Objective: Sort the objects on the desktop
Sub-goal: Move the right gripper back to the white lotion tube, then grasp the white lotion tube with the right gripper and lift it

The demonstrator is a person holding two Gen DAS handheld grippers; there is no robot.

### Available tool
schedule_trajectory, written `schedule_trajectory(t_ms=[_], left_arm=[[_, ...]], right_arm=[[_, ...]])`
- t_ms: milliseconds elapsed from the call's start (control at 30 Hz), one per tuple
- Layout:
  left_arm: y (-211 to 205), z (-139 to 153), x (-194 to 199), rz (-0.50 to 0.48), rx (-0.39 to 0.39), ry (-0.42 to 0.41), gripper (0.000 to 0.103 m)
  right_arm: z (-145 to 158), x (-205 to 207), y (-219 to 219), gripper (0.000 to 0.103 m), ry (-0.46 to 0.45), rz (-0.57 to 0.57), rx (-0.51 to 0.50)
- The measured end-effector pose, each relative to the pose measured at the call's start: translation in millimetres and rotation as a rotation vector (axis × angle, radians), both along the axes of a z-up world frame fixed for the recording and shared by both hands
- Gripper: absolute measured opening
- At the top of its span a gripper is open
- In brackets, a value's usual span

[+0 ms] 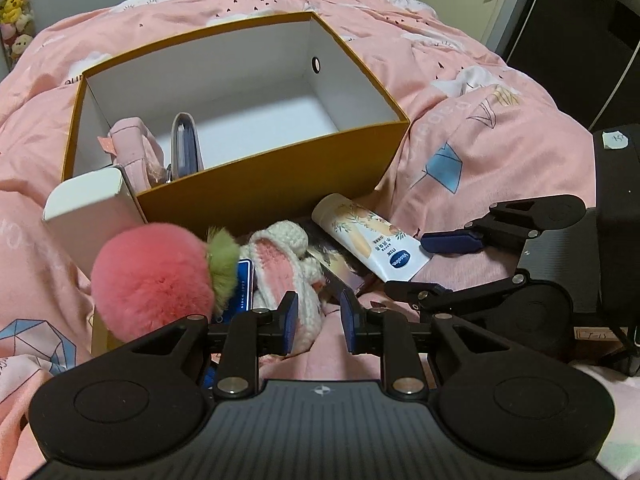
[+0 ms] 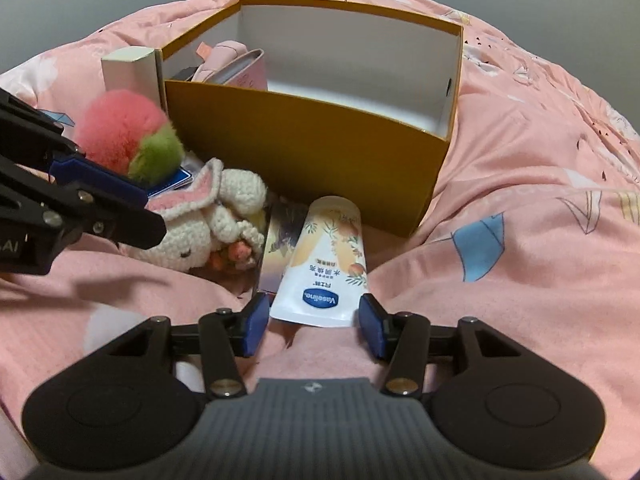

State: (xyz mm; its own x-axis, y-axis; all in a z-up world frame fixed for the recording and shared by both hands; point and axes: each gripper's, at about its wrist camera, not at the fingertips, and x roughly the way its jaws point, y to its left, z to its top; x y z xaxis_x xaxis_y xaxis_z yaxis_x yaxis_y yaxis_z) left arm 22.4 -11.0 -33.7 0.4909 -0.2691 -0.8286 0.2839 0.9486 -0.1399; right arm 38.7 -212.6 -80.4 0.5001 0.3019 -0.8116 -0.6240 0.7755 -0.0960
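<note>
Left gripper (image 1: pixel 318 318) narrowly apart, empty, right gripper (image 2: pixel 314 322) apart astride tube (image 2: pixel 326 264) end.

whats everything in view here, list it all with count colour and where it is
cardboard box: 1, mustard outside, white inside, open on the bedspread
pink pouch: 1, inside box, left end
small white carton: 1, by box's left corner
fluffy strawberry pom-pom: 1, pink, green top, in front of carton
crocheted bunny: 1, cream and pink, beside pom-pom
lotion tube: 1, white, in front of box
bedspread: 1, pink, patterned
left gripper: black, blue pads, by bunny
right gripper: open, astride tube's end
</note>
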Motion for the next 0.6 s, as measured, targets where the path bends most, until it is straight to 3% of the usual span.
schedule_trajectory(t_ms=[200, 367, 600], left_arm=[[-0.9, -0.9, 1.3, -0.004, 0.004, 0.009, 0.026], [-3.2, -1.9, 1.3, -0.007, 0.014, 0.01, 0.026], [-3.6, -2.1, 0.9, -0.009, 0.017, 0.009, 0.026]], right_arm=[[-3.5, -9.8, 9.3, 0.058, -0.029, 0.043, -0.071], [-3.4, -8.7, 9.3, 0.059, -0.027, 0.045, -0.068], [-2.8, -11.8, 11.1, 0.043, -0.042, 0.05, -0.071]])
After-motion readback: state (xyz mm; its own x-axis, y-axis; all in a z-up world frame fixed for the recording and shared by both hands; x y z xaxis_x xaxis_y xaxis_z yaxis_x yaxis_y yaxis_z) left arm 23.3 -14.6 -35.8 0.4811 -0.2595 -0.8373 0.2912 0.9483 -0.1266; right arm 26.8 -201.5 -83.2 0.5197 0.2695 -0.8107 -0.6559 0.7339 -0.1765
